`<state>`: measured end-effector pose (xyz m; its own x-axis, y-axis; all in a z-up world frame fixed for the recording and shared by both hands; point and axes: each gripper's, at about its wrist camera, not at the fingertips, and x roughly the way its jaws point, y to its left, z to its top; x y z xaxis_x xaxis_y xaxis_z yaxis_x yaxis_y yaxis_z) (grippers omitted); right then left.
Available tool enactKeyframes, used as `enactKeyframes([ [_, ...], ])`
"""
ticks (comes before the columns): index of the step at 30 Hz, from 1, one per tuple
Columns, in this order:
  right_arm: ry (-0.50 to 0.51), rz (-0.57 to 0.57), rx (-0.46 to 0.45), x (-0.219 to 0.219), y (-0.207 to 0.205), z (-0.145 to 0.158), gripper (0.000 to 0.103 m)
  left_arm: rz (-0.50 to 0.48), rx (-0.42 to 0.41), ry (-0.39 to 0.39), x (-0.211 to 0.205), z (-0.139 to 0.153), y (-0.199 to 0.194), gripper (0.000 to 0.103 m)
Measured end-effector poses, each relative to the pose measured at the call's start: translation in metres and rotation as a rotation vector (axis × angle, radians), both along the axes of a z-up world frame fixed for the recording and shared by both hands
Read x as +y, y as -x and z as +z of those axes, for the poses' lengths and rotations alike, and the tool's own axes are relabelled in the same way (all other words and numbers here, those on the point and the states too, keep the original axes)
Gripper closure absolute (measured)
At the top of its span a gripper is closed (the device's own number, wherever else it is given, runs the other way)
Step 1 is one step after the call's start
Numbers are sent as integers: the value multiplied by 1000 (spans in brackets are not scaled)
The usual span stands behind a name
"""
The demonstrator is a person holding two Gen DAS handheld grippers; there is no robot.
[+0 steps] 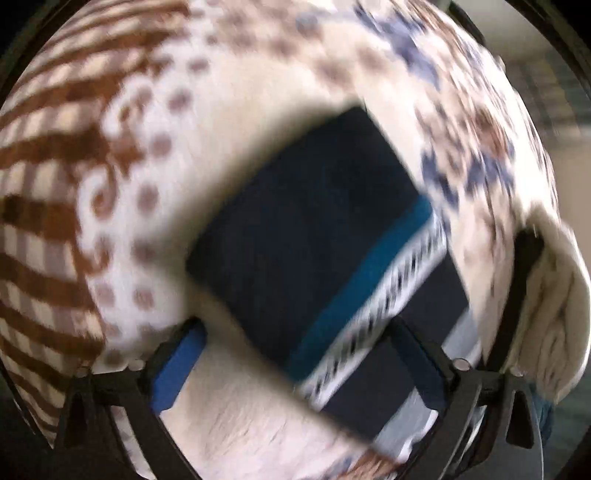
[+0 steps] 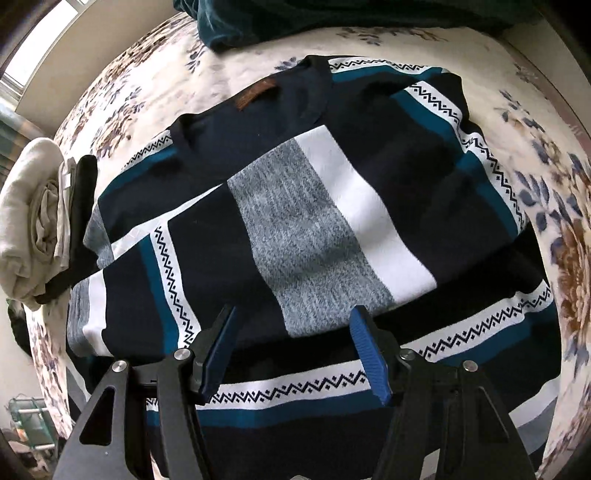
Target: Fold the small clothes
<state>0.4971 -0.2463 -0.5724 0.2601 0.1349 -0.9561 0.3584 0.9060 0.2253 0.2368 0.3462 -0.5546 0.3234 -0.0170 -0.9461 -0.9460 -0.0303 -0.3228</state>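
A navy sweater (image 2: pixel 303 221) with grey, white and teal stripes and zigzag bands lies spread on the bed, its sleeves folded across the body. My right gripper (image 2: pixel 295 350) is open just above its lower part, the blue pads (image 2: pixel 369 354) apart and holding nothing. In the blurred left wrist view, a corner of the sweater (image 1: pixel 314 229) lies ahead of my left gripper (image 1: pixel 306 358), which is open and empty, hovering over the sweater's edge and the bedspread.
The bed has a cream floral bedspread (image 2: pixel 554 229). A folded cream and black pile (image 2: pixel 40 218) sits at the bed's left edge, also in the left wrist view (image 1: pixel 554 295). A dark teal garment (image 2: pixel 332 18) lies at the far side. A window (image 2: pixel 37 55) is at upper left.
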Motion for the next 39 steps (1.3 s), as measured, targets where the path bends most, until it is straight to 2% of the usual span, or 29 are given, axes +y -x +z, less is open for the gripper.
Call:
enactKeyframes([
  [1, -5, 2, 4, 3, -1, -1, 38, 21, 14, -30, 5, 2, -2, 16],
  [2, -9, 5, 12, 4, 0, 0, 38, 35, 39, -60, 10, 4, -5, 32],
  [3, -1, 12, 15, 8, -1, 2, 38, 36, 65, -96, 15, 7, -9, 52],
  [4, 8, 21, 22, 12, -2, 4, 38, 28, 76, -128, 18, 10, -14, 66],
  [5, 36, 31, 31, 16, -3, 5, 38, 7, 77, -161, 21, 13, -19, 92],
  [6, 94, 50, 52, 20, -5, 7, 38, -29, 72, -192, 23, 17, -25, 95],
  [8, 206, 78, 92, 27, -9, 6, 38, -101, 84, -242, 24, 25, -35, 97],
  [10, 251, 91, 108, 29, -11, 6, 38, -192, 88, -326, 20, 41, -47, 97],
  [12, 288, 97, 115, 28, -12, 6, 32, -292, 101, -431, 8, 64, -61, 97],
  [13, 294, 105, 116, 27, -13, 6, 22, -336, 99, -474, 3, 76, -68, 97],
  [14, 304, 118, 119, 27, -13, 5, 18, -389, 98, -524, -5, 89, -75, 97],
  [18, 316, 158, 83, 28, -12, 10, 14, -556, 43, -676, -42, 145, -104, 97],
  [22, 226, 155, 72, 14, -11, 18, 14, -727, -69, -762, -107, 201, -130, 97],
  [26, 128, 100, 66, -21, 0, 27, 14, -901, -190, -783, -194, 241, -161, 97],
  [30, 59, 9, 94, -76, 24, 24, 13, -1074, -267, -774, -286, 252, -195, 97],
  [35, 14, -121, 144, -147, 60, 5, 13, -1297, -312, -709, -413, 221, -227, 97],
  [39, -56, -255, 150, -202, 83, -5, 13, -1431, -286, -631, -495, 175, -239, 97],
])
